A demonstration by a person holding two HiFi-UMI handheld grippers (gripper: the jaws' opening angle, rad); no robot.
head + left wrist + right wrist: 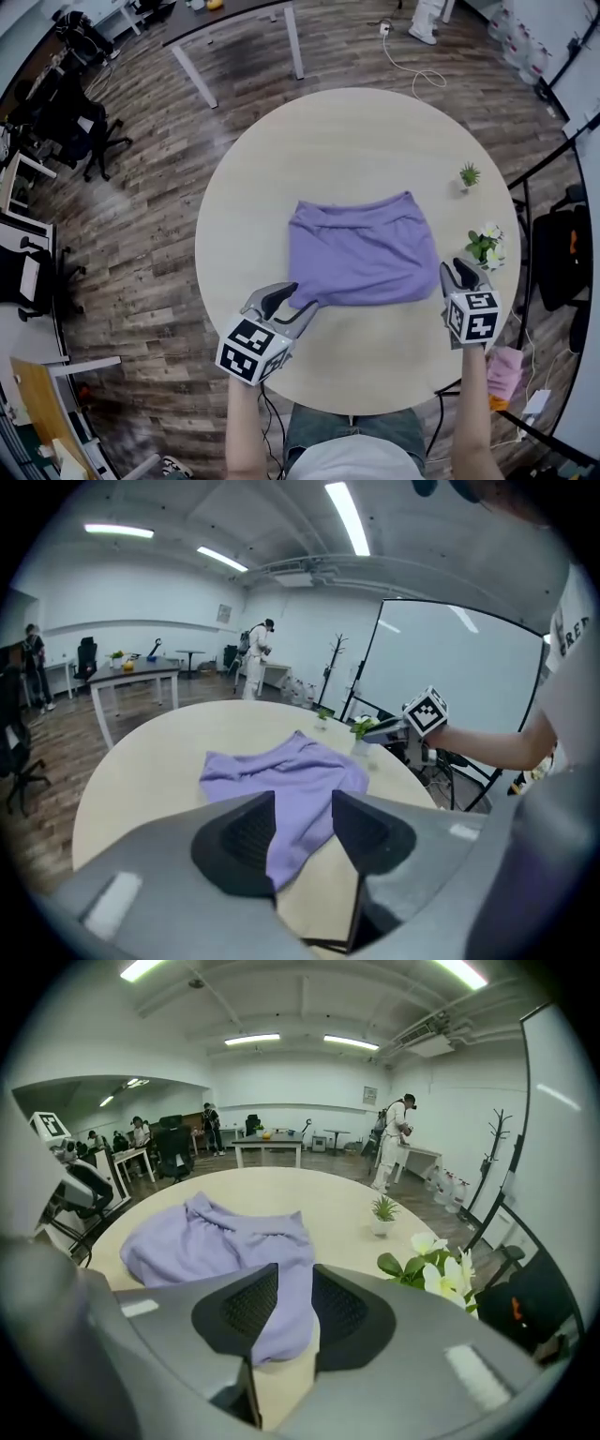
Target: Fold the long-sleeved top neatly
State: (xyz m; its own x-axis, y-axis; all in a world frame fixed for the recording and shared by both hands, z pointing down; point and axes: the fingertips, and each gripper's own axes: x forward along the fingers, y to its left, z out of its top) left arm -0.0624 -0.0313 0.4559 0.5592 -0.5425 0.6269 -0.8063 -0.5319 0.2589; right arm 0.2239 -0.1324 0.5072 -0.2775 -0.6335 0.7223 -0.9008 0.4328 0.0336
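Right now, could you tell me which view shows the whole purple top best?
The head view: the purple top is seen from above, nearly its whole outline visible. Both gripper views show it low and foreshortened, with its near edge hidden.

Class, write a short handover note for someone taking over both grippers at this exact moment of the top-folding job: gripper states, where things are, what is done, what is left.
Left gripper: jaws apart, nothing pinched; the top's near-left corner shows through the gap.
Right gripper: jaws apart, empty, by the top's near-right corner.
Purple top: lies in the middle of the table, folded into a compact block, no sleeves showing.
Done: the main folds, by the look of it.
Left: probably only tidying. The near-left corner pokes out and the far edge is wavy.
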